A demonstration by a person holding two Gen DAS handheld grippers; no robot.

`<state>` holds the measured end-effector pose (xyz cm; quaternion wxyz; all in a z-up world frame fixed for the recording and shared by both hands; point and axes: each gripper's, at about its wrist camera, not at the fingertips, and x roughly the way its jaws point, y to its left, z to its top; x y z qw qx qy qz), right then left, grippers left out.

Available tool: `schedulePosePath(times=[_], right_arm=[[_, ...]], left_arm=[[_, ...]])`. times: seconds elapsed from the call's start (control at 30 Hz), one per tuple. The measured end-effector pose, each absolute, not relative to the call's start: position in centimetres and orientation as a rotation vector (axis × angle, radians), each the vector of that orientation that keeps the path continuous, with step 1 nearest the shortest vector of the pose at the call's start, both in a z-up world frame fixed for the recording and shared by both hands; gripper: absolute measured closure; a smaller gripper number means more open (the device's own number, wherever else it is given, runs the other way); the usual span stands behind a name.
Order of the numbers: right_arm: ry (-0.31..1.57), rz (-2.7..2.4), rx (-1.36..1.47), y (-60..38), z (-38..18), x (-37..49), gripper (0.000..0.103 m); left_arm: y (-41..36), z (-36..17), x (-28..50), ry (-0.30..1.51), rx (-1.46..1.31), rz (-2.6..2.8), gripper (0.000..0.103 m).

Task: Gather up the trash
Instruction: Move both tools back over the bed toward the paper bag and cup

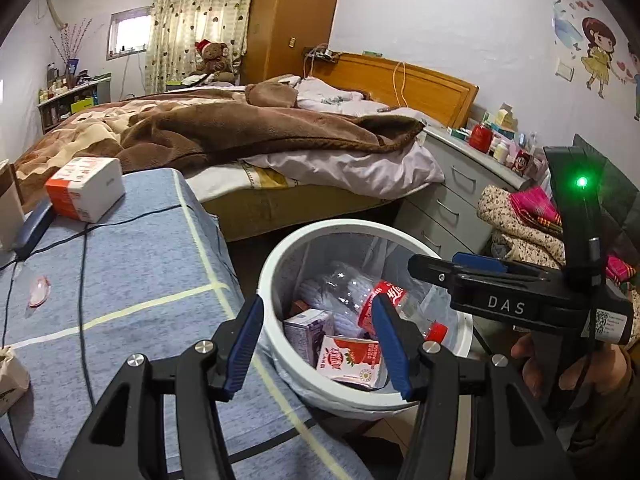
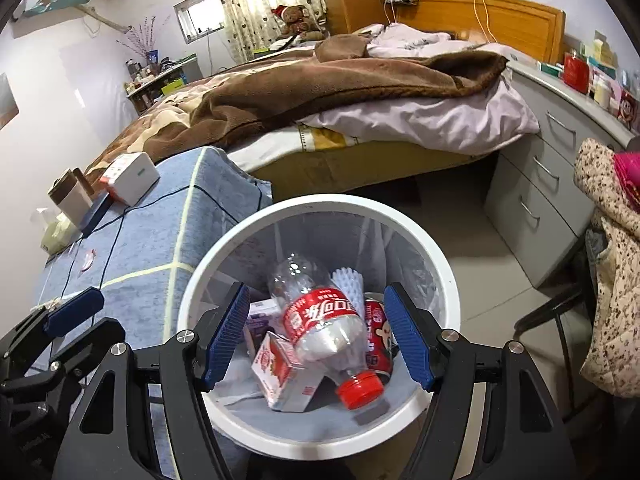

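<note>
A white round trash bin [image 2: 440,256] stands on the floor beside a blue-covered table [image 2: 160,240]. Inside lie a clear plastic cola bottle [image 2: 320,320] with a red cap, a red-and-white carton [image 2: 280,368], a purple carton [image 2: 260,316] and a red can [image 2: 376,336]. My right gripper [image 2: 320,344] is open and empty, directly above the bin. My left gripper [image 1: 320,344] is open and empty over the bin's left rim [image 1: 272,280]. The right gripper [image 1: 500,288] also shows in the left wrist view, above the bin. A clear wrapper [image 1: 38,292] lies on the table.
A white-and-orange box [image 1: 86,188], a dark flat device with a cable [image 1: 36,228] and a cup [image 2: 70,200] sit on the table. A bed with a brown blanket [image 1: 240,132] is behind. Grey drawers [image 2: 540,184] and a chair with clothes [image 2: 612,280] stand to the right.
</note>
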<state>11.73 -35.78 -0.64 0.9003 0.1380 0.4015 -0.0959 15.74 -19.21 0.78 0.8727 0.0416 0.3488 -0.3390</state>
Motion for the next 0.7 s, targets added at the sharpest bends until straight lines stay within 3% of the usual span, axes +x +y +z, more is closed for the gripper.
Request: schedulePosePath(times=[0.7], right_arm=[[0.731, -0.051, 0.229, -27.5, 1.1, 14.2, 0.032]], left_arm=[[-8.0, 2.2, 16.6, 0.657, 0.030, -0.513, 0.044]])
